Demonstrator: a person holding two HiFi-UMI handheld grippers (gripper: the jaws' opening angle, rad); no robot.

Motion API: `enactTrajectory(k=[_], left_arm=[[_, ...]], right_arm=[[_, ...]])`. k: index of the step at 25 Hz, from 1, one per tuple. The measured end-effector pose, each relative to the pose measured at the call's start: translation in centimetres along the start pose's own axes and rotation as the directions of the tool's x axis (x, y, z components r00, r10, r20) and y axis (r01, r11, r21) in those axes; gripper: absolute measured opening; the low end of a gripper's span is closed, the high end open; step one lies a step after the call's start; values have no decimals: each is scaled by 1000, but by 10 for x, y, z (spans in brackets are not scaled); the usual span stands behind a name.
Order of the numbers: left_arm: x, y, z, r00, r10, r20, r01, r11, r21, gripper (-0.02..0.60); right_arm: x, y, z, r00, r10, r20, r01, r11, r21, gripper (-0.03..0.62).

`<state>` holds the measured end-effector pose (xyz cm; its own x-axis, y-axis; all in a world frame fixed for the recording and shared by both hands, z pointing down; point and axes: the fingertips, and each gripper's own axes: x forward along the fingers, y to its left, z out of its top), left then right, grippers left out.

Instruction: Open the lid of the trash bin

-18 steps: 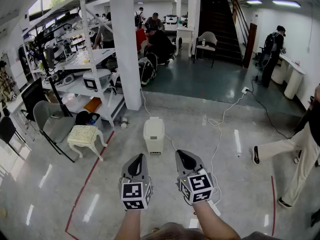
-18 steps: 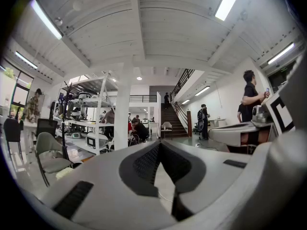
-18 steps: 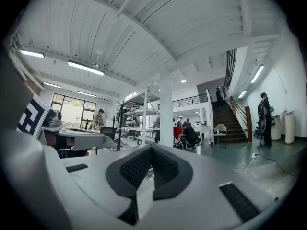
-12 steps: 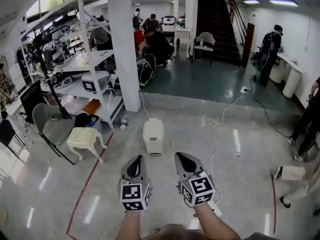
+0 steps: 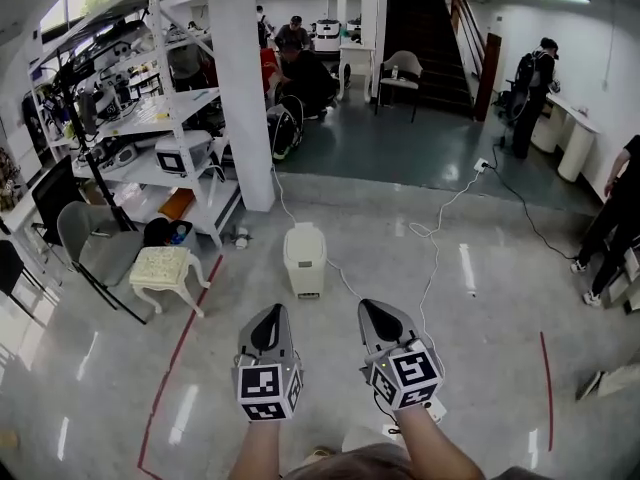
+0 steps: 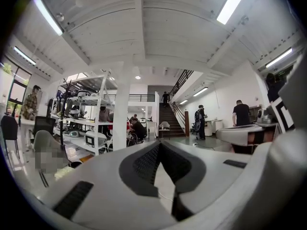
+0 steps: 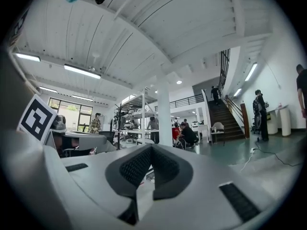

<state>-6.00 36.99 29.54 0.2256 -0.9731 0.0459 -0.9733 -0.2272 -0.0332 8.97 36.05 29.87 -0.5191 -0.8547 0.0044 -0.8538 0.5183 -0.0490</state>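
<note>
Left gripper (image 5: 270, 320), right gripper (image 5: 376, 314): tips pinched together, empty, low centre of frame | trash bin (image 5: 304, 260): mid-frame, well ahead, lid (image 5: 305, 235) down | advice: close in first, then lift the lid's free edge with one tip.

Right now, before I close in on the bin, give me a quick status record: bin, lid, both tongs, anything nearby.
trash bin: white, upright on the floor, straight ahead
lid: down, not yet opened
left tongs: shut, empty, well short of the bin
right tongs: shut, empty, well short of the bin
nearby: white cable on the floor right of the bin; cream stool to its left
</note>
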Motion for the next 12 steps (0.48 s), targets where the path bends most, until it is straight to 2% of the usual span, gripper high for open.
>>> enactTrajectory(k=[7,12], left_arm=[[4,10,-18,999,-38,-31,38,999,0,-8],[19,13,-28,998,-63,-16,64,998,18,-8]], right_arm=[[8,3,-6,1000,-27,-3,27,999,-17,35],[21,-1,-16,1000,-28,5,29,999,-21,35]])
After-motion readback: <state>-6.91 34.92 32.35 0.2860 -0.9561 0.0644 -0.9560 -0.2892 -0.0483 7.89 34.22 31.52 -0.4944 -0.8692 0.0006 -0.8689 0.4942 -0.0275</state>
